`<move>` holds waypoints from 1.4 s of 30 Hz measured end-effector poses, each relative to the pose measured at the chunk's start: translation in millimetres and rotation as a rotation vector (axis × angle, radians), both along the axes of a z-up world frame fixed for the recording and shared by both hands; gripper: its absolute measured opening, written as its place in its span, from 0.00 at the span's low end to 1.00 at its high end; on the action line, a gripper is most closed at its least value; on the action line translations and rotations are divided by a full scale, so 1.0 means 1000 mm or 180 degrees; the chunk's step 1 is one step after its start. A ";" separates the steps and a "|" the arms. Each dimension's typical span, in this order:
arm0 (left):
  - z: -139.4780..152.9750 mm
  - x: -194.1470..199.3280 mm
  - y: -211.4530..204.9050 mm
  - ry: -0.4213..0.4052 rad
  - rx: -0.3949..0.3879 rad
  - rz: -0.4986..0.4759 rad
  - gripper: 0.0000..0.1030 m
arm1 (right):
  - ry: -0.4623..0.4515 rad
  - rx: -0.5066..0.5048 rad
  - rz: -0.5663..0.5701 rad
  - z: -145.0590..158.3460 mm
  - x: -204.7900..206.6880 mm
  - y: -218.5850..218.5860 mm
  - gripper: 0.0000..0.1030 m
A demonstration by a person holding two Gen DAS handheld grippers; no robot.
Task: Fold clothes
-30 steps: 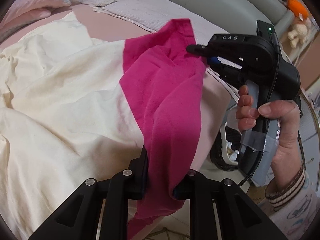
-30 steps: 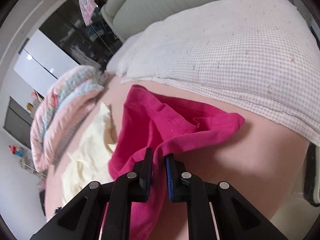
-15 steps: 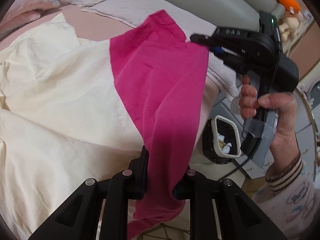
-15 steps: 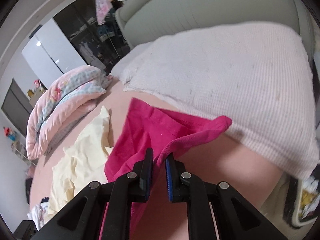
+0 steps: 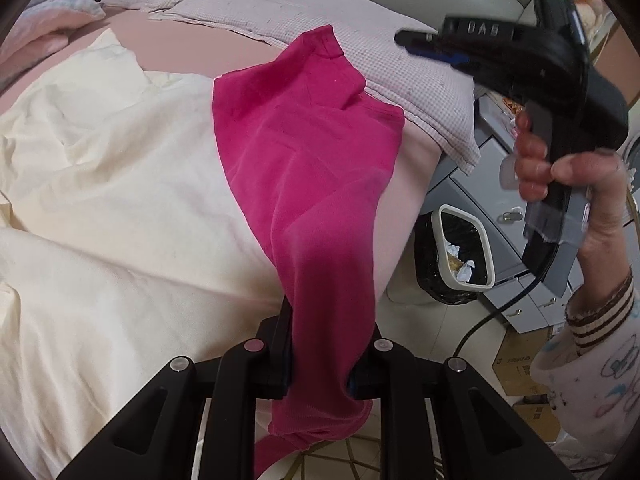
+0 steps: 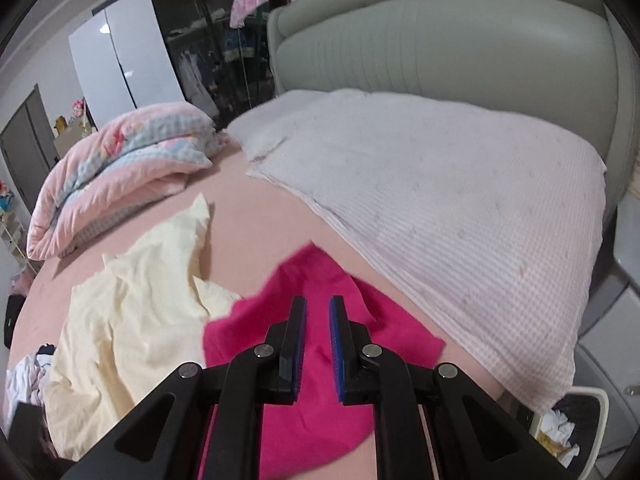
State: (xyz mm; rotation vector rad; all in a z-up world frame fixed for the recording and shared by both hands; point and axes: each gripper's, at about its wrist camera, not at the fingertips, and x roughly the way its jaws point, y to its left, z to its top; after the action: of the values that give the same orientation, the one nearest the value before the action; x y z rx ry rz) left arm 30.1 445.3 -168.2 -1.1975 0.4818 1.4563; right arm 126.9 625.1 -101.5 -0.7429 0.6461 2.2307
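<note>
While the left gripper [image 5: 320, 354] is clamped on the near end of the pink garment [image 5: 308, 152], the left wrist view shows most of that cloth spread over the pink bed [image 5: 192, 44], its far end reaching the edge of the checked pillow [image 5: 400, 48] and one side overlapping the cream garment [image 5: 100, 184]; a tail of it hangs below the jaws, off the bed's edge; the cloth is rumpled near its far corner, with no tidy fold visible; the right gripper [image 5: 404, 38], held in the person's hand [image 5: 568, 176], hovers above the pillow, clear of the cloth.

From the right wrist view, the right gripper [image 6: 318, 344] has its jaws apart with nothing between them; the pink garment [image 6: 320, 392] lies below on the bed, beside the cream garment [image 6: 132, 320], which is crumpled; a rolled quilt [image 6: 116, 172] sits well apart toward the far side.

As a judgement, the pink piece is only being laid out flat, one end set down and one end held; the folding proper of it, and of the cream piece, remains to be done.
</note>
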 end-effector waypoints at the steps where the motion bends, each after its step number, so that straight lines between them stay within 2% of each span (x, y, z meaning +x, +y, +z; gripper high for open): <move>1: 0.000 -0.001 0.000 -0.0011 -0.0037 0.0002 0.17 | -0.0011 -0.0059 -0.0009 -0.004 0.003 0.001 0.10; 4: 0.006 0.000 0.000 0.0001 -0.0125 -0.0045 0.21 | 0.0034 -0.0334 -0.0001 -0.016 0.010 0.006 0.10; 8: 0.020 0.010 -0.001 0.0116 -0.0023 -0.0217 0.37 | -0.0118 -0.0510 0.0018 -0.029 0.015 0.003 0.12; 10: 0.026 0.012 -0.001 0.0186 0.0029 -0.0269 0.40 | -0.0150 -0.0638 0.0018 -0.035 0.018 0.000 0.30; 11: 0.027 0.011 -0.001 0.0197 0.0040 -0.0255 0.40 | -0.0122 -0.0736 0.0026 -0.038 0.021 -0.001 0.44; 12: 0.028 0.010 -0.001 0.0209 0.0050 -0.0240 0.41 | -0.0093 -0.0834 0.0034 -0.042 0.023 -0.002 0.47; 17: 0.025 -0.004 -0.003 0.0134 0.0047 -0.0090 0.41 | 0.0155 -0.1416 0.0085 -0.064 0.033 -0.009 0.50; 24: 0.020 -0.003 -0.002 0.0141 0.0090 -0.0113 0.42 | 0.0196 -0.1680 0.0051 -0.080 0.044 -0.025 0.51; 28: 0.017 -0.002 -0.002 0.0144 0.0114 -0.0127 0.42 | 0.0371 -0.1944 0.0011 -0.088 0.054 -0.030 0.55; 31: 0.013 0.002 0.000 0.0064 0.0259 -0.0195 0.42 | 0.0488 -0.2150 -0.0006 -0.096 0.058 -0.034 0.56; 32: 0.011 0.005 0.001 0.0045 0.0290 -0.0220 0.40 | 0.0529 -0.2232 -0.0002 -0.100 0.059 -0.035 0.56; 33: 0.010 0.007 0.002 0.0047 0.0297 -0.0241 0.33 | 0.0548 -0.2302 -0.0001 -0.104 0.059 -0.037 0.56; 35: 0.007 0.010 0.003 0.0090 0.0279 -0.0259 0.26 | 0.0544 -0.2376 -0.0028 -0.110 0.058 -0.039 0.56; 39: -0.001 0.006 0.004 -0.0051 0.0242 -0.0202 0.21 | 0.0647 -0.2538 -0.0082 -0.122 0.059 -0.042 0.56; 42: -0.004 0.000 0.003 -0.0225 0.0240 -0.0111 0.17 | 0.0906 -0.2775 -0.0127 -0.131 0.060 -0.045 0.56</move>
State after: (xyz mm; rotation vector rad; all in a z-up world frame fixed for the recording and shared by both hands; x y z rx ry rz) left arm 29.6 448.3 -172.3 -1.1712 0.3943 1.3856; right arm 187.2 580.4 -232.3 -0.7913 1.8098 1.9822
